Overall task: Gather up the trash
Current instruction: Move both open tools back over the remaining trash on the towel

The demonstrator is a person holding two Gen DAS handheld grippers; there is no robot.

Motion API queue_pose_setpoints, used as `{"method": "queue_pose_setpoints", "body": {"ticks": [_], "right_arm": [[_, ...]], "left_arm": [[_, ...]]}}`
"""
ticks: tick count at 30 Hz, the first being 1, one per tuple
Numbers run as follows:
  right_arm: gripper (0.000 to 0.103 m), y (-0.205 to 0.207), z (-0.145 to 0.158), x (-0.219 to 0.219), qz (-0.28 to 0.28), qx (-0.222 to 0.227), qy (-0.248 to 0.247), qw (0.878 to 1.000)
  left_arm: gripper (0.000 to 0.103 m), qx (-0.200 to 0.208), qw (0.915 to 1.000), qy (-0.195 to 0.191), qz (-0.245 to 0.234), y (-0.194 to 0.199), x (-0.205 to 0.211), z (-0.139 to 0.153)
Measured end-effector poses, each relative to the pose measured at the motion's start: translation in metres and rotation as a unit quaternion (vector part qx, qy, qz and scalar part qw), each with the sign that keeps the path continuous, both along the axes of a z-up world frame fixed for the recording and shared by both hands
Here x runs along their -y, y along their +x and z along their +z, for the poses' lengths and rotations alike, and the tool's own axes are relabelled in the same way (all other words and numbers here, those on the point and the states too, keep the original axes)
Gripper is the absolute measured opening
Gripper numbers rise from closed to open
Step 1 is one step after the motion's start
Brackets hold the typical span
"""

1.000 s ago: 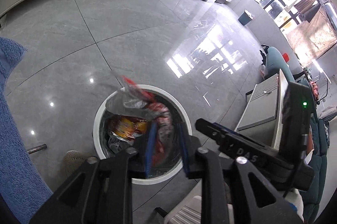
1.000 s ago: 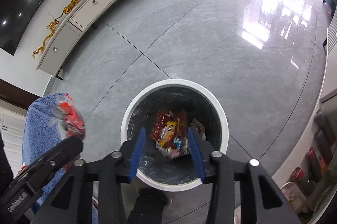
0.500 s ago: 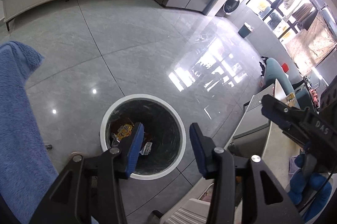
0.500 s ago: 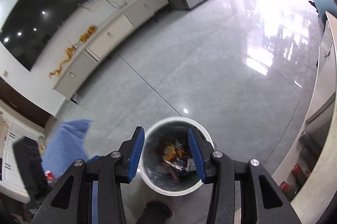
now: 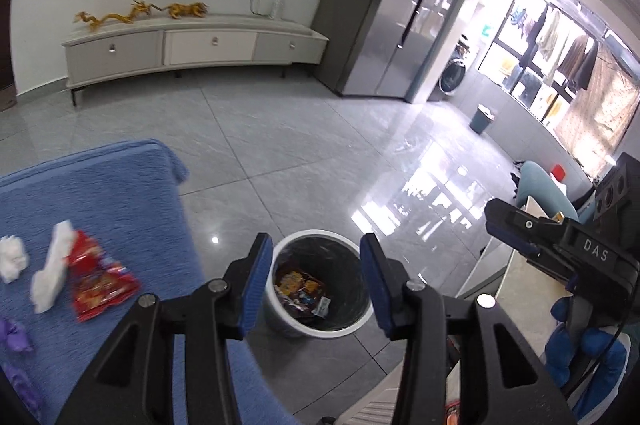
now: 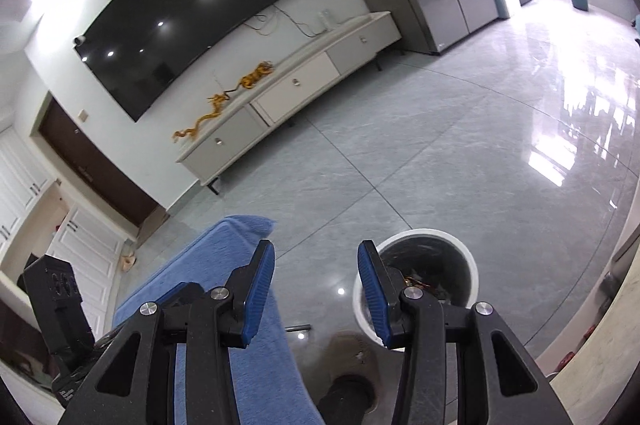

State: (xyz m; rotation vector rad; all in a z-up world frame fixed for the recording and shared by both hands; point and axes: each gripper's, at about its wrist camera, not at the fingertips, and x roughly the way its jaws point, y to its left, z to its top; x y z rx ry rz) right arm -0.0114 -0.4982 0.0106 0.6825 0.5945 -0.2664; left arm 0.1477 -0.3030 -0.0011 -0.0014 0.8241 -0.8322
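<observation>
Both grippers, left (image 5: 316, 281) and right (image 6: 316, 289), raised off white round wrapper-filled bin (image 5: 320, 279), fingers wide apart, empty; next: red snack wrapper (image 5: 98, 279), seemingly tissue-flanked, on blue-towelled table (image 5: 120, 193).

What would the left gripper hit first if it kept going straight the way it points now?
Most likely the bin: the left gripper is open and empty, and the bin's mouth sits between its fingers. Nothing shows in the gap before it, though depth is hard to judge through the fisheye.
</observation>
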Motion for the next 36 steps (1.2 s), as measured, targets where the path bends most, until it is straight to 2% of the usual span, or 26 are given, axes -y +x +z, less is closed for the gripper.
{"method": "queue_pose_setpoints", "body": {"ticks": [5, 9, 14, 20, 25, 28, 30, 36], "right_arm": [[0.041, -0.002, 0.019, -0.037, 0.028, 0.026, -0.010, 0.999], [0.041, -0.005, 0.033, -0.065, 0.048, 0.041, -0.019, 0.998], [0.041, -0.001, 0.048, -0.098, 0.076, 0.058, -0.031, 0.995], [0.042, 0.006, 0.058, -0.136, 0.106, 0.070, -0.046, 0.991], [0.042, 0.007, 0.064, -0.161, 0.122, 0.081, -0.052, 0.988], [0.051, 0.007, 0.065, -0.168, 0.130, 0.087, -0.051, 0.986], [0.051, 0.006, 0.066, -0.174, 0.136, 0.090, -0.053, 0.985], [0.051, 0.013, 0.065, -0.195, 0.154, 0.092, -0.067, 0.982]], "left_arm": [[0.043, 0.037, 0.9978, -0.006, 0.055, -0.011, -0.075, 0.025], [0.043, 0.052, 0.9940, -0.015, 0.096, -0.019, -0.134, 0.036], [0.043, 0.071, 0.9866, -0.016, 0.146, -0.032, -0.206, 0.046], [0.044, 0.095, 0.9763, -0.020, 0.194, -0.054, -0.271, 0.052], [0.044, 0.116, 0.9672, -0.014, 0.226, -0.071, -0.310, 0.056], [0.049, 0.130, 0.9606, -0.007, 0.245, -0.079, -0.334, 0.058], [0.054, 0.137, 0.9565, -0.003, 0.258, -0.085, -0.349, 0.058], [0.054, 0.136, 0.9473, -0.001, 0.290, -0.094, -0.392, 0.048]]}}
